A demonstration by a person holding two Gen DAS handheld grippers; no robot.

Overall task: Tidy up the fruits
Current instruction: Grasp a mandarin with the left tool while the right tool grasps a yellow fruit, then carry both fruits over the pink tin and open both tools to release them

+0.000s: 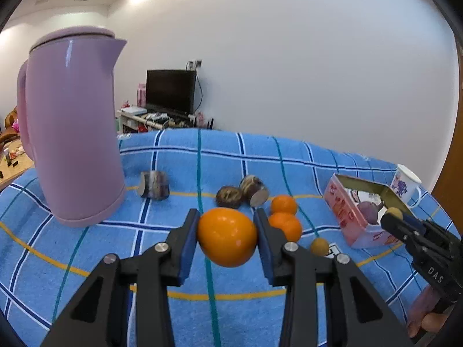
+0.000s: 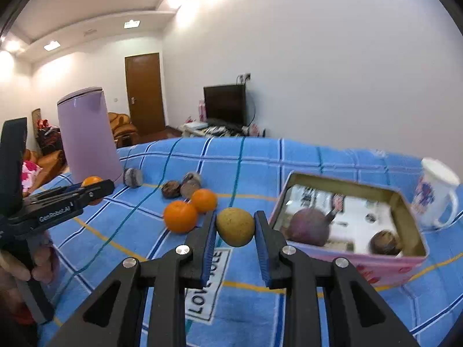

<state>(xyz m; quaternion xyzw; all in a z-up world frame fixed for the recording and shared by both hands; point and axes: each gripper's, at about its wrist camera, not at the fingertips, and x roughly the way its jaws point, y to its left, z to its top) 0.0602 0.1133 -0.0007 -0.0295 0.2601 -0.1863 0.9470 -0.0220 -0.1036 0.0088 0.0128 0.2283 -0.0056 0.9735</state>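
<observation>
My left gripper [image 1: 227,232] is shut on a large orange [image 1: 227,238] and holds it above the blue cloth. My right gripper [image 2: 235,227] is shut on a small tan fruit [image 2: 235,227], just left of the pink tin box [image 2: 376,269]. The right gripper also shows in the left wrist view [image 1: 395,217], at the box [image 1: 344,205]. The box holds a purple fruit [image 2: 309,227] and a brown fruit [image 2: 383,243]. Two tangerines [image 2: 181,217] [image 2: 204,200], three brown-purple fruits [image 2: 172,188] [image 2: 191,185] [image 2: 133,177] and a small tan fruit [image 1: 319,246] lie on the cloth.
A tall lilac kettle [image 1: 72,127] stands at the left of the blue checked cloth [image 1: 173,260]. A white floral mug [image 2: 437,193] stands right of the box. A white label [image 2: 208,286] is sewn on the cloth. A TV and a door are beyond.
</observation>
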